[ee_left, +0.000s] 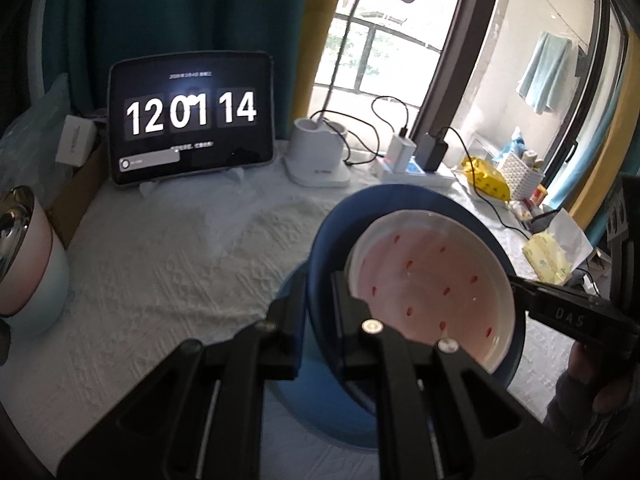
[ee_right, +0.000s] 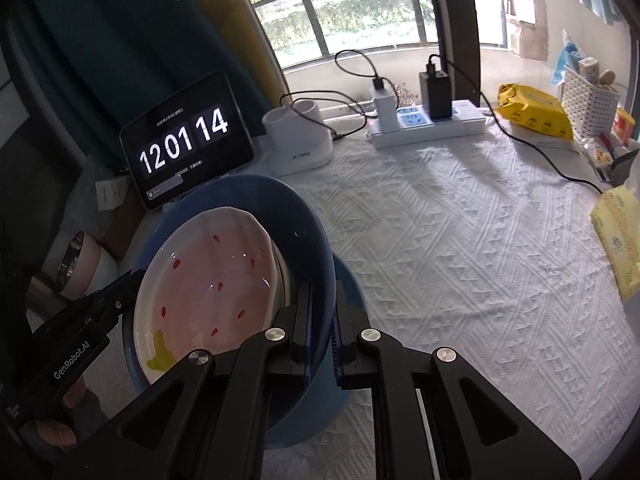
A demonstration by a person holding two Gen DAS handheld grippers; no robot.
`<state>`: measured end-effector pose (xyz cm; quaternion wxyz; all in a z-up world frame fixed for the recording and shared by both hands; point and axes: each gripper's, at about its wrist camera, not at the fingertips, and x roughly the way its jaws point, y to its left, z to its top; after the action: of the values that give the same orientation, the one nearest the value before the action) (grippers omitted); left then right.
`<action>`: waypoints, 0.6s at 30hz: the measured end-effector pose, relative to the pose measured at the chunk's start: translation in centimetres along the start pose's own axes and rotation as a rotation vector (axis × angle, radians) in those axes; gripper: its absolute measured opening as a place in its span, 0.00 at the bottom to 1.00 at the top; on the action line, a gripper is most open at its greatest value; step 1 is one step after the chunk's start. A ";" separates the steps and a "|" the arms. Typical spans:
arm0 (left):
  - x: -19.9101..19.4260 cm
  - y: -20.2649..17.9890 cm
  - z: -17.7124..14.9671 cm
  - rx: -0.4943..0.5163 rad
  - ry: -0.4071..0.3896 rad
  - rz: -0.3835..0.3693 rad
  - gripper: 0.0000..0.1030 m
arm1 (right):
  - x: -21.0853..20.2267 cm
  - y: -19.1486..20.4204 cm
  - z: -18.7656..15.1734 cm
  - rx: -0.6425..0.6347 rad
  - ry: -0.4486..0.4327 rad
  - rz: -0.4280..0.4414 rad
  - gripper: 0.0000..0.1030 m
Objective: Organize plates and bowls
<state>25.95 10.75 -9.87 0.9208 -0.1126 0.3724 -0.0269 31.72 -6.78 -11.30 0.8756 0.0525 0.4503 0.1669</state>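
You've got both grippers on the same stack rn, so here's where I think you're at.

The left gripper is pinched on the near-left rim of the dark blue bowl, one jaw inside the wall, one outside. The right gripper does the same on the opposite rim of that blue bowl. Both are clamped tight on the rim, nothing loose.

Inside it sits the white dish w/ the pink watermelon print, red seed marks and a green bit near its edge in the right wrist view. It sits tilted against the bowl wall, not flat. So nesting dish into bowl looks done already imo.

Under the bowl there's a lighter blue round thing; looks like another bowl or plate on the white textured tablecloth. Can't tell if the dark bowl touches it or hangs just above.

What's left, best guess: set the stack down square, then deal w/ the pink and white steel-lined bowl off at the table's left edge, well apart from the stack. Tablet clock, lamp base and power strip sit along the back, out of your way.
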 end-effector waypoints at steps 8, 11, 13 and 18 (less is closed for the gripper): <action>0.4 0.8 -0.1 -0.012 0.008 0.002 0.10 | 1.2 0.6 -0.1 -0.003 0.028 -0.002 0.11; 0.5 0.7 -0.1 -0.009 0.005 0.003 0.09 | 1.4 0.5 -0.1 -0.001 0.031 -0.002 0.11; 0.6 0.5 -0.1 -0.001 0.001 0.014 0.10 | 1.5 0.5 -0.1 0.000 0.032 -0.002 0.11; 0.8 0.1 -0.2 0.002 -0.003 0.021 0.10 | 1.9 0.1 0.0 0.003 0.042 -0.017 0.11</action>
<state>26.41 10.73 -10.58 0.9217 -0.1080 0.3722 -0.0176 32.72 -6.04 -12.76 0.8674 0.0463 0.4691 0.1597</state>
